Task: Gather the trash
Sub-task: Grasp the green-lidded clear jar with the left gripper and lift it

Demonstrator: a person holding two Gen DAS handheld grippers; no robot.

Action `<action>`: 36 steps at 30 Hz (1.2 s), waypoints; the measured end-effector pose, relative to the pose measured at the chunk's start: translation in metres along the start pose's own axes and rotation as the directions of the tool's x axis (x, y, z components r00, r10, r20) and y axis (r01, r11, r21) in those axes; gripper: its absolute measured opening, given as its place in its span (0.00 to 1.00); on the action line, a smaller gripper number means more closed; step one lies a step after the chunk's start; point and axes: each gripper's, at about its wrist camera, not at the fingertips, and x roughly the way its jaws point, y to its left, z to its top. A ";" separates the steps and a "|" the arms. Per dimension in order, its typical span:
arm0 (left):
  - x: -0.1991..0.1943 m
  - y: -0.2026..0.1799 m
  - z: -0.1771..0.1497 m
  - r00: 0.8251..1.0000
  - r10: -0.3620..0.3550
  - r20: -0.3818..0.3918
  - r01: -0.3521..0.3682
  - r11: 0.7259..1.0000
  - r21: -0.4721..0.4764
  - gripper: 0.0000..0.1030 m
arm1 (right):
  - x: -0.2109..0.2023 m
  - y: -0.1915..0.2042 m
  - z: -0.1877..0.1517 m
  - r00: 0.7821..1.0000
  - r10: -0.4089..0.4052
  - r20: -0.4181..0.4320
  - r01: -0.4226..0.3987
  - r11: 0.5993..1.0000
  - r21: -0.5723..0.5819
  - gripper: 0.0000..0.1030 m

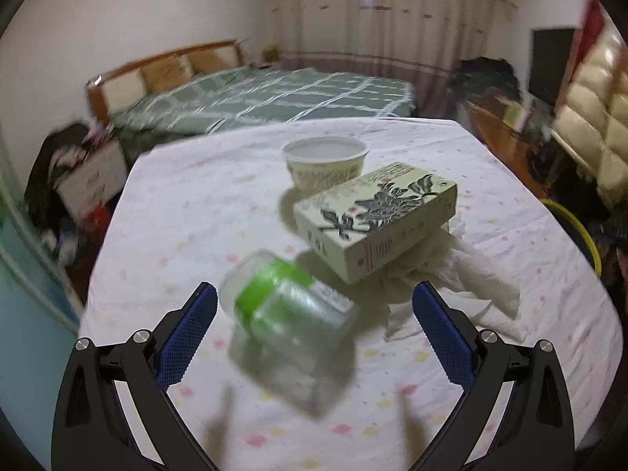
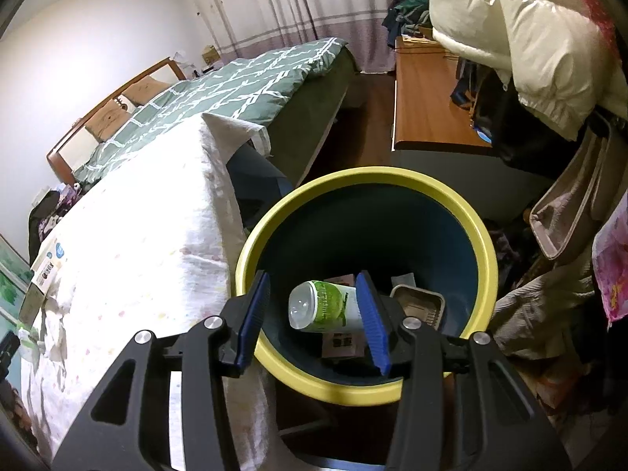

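Note:
In the left wrist view, a clear plastic bottle with a green label [image 1: 288,314] lies on its side on the white floral tablecloth [image 1: 176,235]. My left gripper [image 1: 314,298] is open, its blue pads either side of the bottle, not touching it. Behind stand a paper bowl [image 1: 325,165], a printed box [image 1: 376,212] and crumpled tissue [image 1: 463,286]. In the right wrist view, my right gripper [image 2: 314,306] is open above a yellow-rimmed dark bin [image 2: 486,243]. A white and green can [image 2: 325,306] lies inside the bin between the pads, untouched, beside a foil tray [image 2: 420,306].
The bin stands on the floor right beside the table edge [image 2: 223,235]. A green-quilted bed [image 1: 267,98] lies beyond the table. A wooden desk [image 2: 428,98], piled clothes and a cream down jacket [image 2: 530,39] crowd the right side.

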 end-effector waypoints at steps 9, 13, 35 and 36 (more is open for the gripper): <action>0.018 0.029 0.010 0.986 -0.156 -0.050 0.160 0.983 0.085 0.95 | -0.003 0.004 0.002 1.000 -0.005 0.005 0.005 1.000 0.007 0.43; 0.030 0.025 0.009 0.981 -0.177 -0.081 0.187 0.973 0.138 0.95 | -0.003 0.006 0.002 1.000 -0.004 0.002 0.004 1.000 0.001 0.44; -0.027 -0.054 0.002 0.983 -0.170 -0.064 0.180 0.954 0.241 0.79 | -0.014 -0.001 -0.003 0.999 0.036 0.013 -0.037 0.999 0.008 0.44; -0.032 -0.067 0.007 0.982 -0.182 -0.055 0.190 0.948 0.257 0.79 | -0.016 -0.002 -0.003 0.999 0.039 0.016 -0.039 0.999 0.005 0.44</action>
